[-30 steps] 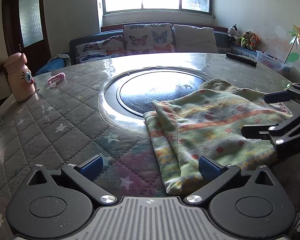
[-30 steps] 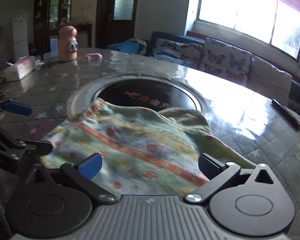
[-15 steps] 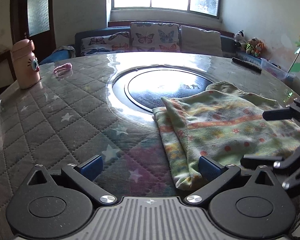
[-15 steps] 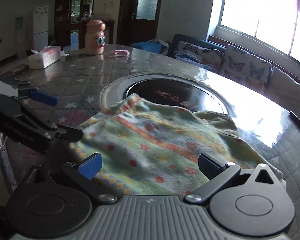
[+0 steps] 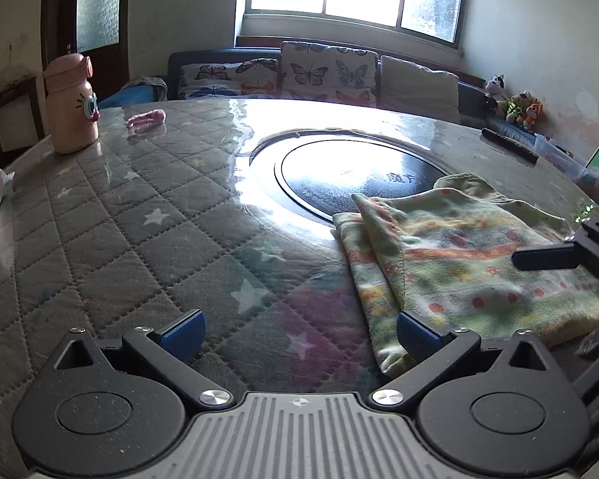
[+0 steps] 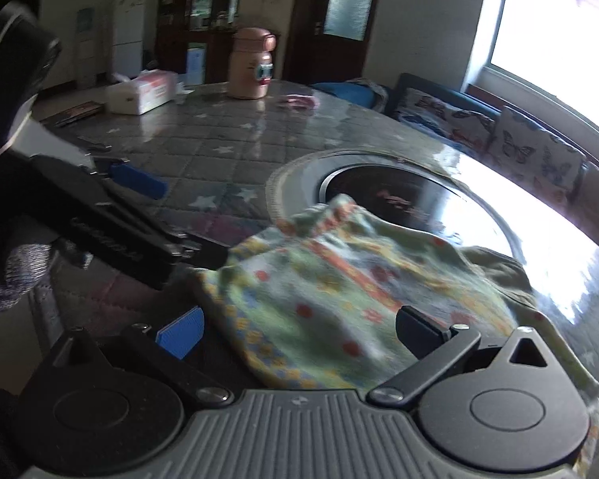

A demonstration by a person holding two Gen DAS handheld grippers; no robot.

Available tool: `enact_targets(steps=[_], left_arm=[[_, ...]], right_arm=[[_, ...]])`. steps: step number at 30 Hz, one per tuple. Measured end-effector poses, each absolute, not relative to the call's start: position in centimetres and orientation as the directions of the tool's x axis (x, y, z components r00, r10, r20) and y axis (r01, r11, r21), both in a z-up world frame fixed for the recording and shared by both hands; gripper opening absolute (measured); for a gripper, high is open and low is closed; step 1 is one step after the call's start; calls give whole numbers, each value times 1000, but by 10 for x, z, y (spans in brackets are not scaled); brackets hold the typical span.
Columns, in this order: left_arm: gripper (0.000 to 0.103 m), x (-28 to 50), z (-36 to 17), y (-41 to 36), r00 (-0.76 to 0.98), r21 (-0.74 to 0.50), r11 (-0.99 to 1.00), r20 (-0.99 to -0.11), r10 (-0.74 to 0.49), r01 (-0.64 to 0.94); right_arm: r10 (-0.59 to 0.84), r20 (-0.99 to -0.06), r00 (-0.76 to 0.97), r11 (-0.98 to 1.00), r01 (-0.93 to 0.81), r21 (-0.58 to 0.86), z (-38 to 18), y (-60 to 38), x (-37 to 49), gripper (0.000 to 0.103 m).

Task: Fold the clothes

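A folded green patterned garment [image 5: 463, 255] with red dots and orange stripes lies on the round quilted table, partly over the dark centre disc. My left gripper [image 5: 299, 333] is open and empty, low over the table just left of the garment's near corner; its right pad [image 5: 413, 333] is at the cloth's edge. My right gripper [image 6: 299, 331] is open and empty above the garment's [image 6: 331, 279] near side. The left gripper also shows in the right wrist view [image 6: 171, 215], at the cloth's left edge.
A pink bottle [image 5: 72, 109] and a small pink item [image 5: 145, 119] stand at the table's far left. A tissue box [image 6: 141, 92] is near the left edge. A dark remote [image 5: 509, 144] lies at the far right. A sofa with butterfly cushions [image 5: 319, 74] is behind.
Both grippers have drawn back toward the table's near edge and turned left. The garment stays folded on the table.
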State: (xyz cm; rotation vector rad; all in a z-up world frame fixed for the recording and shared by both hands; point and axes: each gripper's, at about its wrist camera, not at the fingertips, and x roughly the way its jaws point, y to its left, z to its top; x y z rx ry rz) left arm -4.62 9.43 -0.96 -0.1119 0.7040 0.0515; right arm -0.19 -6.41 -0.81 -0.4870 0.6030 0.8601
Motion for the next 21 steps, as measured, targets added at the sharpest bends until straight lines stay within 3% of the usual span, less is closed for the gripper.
enact_targets(steps=[5,11,13,16,19,21], left_arm=[[103,-40,-4,103,768,-129,988,-640,-16,-87],[103,-25,-2,114,752,-250,965,-650,-106,-80],[103,-22,-2,113,745,-282,957,-652,-139,-69],[103,-18,-1,112,737,-325,944,-651,-182,-54],[103,-14,1,112,729,-380,924,-644,-231,-43],[102,-12,2,111,723,-411,910,-643,-252,-49]], right_arm=[[564,-673,478,481,-853,-203,-11,-44,-11,102],[573,-686,449,428,-878,-217,-9,-31,-16,89],[581,-697,421,420,-888,-186,-8,-29,-16,65],[579,-700,418,420,-889,-183,-6,-28,-16,41],[585,-693,422,439,-883,-167,-4,-32,-12,22],[607,-682,409,457,-881,-122,2,-39,-8,15]])
